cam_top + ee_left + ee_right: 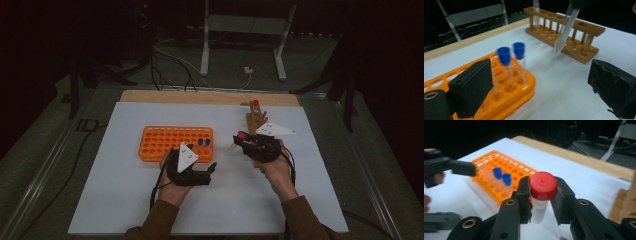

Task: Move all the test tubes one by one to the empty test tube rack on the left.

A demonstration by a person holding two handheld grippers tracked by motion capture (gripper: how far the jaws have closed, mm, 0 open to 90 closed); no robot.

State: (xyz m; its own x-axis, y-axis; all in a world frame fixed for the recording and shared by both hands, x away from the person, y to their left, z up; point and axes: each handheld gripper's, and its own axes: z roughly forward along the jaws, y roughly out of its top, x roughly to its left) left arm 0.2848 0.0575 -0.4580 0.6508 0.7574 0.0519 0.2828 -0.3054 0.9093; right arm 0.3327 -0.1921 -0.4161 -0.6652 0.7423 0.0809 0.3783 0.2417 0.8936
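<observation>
Red-capped tube (pixel 542 195) is pinched between the right gripper's (pixel 541 202) black pads, clamped just under the cap, tube body hanging below the jaws. In the high view the right gripper (pixel 248 142) sits over the white mat (pixel 125 200), between the orange tube rack (pixel 175 142) and the wooden rack (pixel 256 122), with the red cap (pixel 242 135) pointing toward the orange rack. From the left gripper view the tube's clear conical tip (pixel 564 35) hangs tilted in the air in front of the wooden rack (pixel 571 37), not touching it. A second red-capped tube (pixel 255 104) stands upright at the far end of the wooden rack. Two blue-capped tubes (pixel 203 142) stand side by side in the orange rack's right end; in the left gripper view they (pixel 511 53) are just ahead of the left jaw. Left gripper (pixel 192 172) is spread wide, nothing between its pads, resting low over the mat just near the front edge of the orange rack, jaws aimed right toward the wooden rack. Both grippers are near each other but apart.
</observation>
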